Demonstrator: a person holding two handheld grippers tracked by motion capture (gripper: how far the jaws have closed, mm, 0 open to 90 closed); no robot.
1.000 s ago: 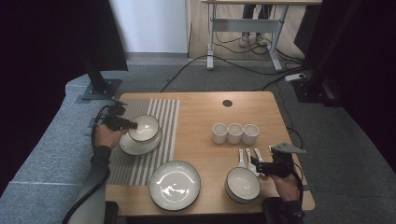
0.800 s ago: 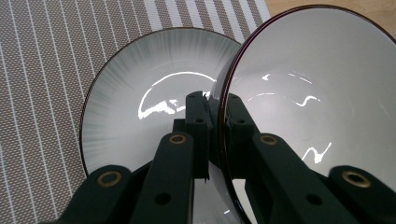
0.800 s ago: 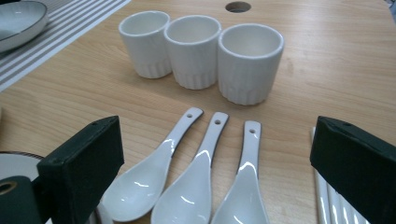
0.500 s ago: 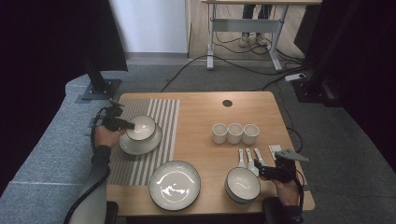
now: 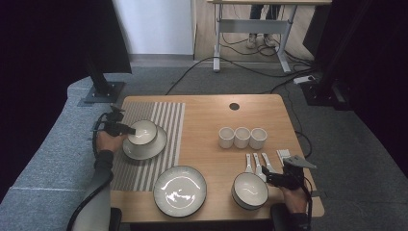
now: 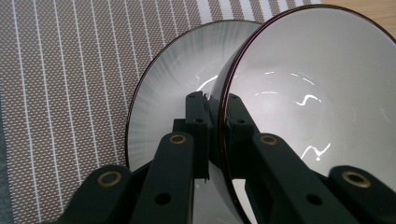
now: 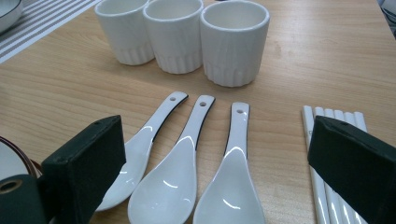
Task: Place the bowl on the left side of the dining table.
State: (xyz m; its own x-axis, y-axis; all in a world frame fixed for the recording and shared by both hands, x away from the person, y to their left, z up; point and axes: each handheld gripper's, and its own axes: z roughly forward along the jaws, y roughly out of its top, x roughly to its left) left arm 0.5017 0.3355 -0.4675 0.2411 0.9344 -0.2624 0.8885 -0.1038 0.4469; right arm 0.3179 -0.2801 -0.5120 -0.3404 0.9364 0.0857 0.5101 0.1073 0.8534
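A glossy white bowl [image 6: 308,102] with a thin dark rim sits on a matching plate [image 6: 173,88] on the woven, striped placemat [image 6: 65,93] at the desk's [image 5: 207,120] left. The left tool [image 6: 218,123] pinches the bowl's rim, one jaw inside and one outside. Near the front right edge, the right tool [image 7: 215,163] has its padded jaws spread wide over three glazed white ceramic spoons [image 7: 175,179] lying side by side, with white chopsticks [image 7: 327,186] just beside them. Three ribbed white cups [image 7: 233,42] stand in a row beyond. A second bowl [image 5: 249,190] lies close by the right tool, and a wide plate [image 5: 179,190] lies at the front centre.
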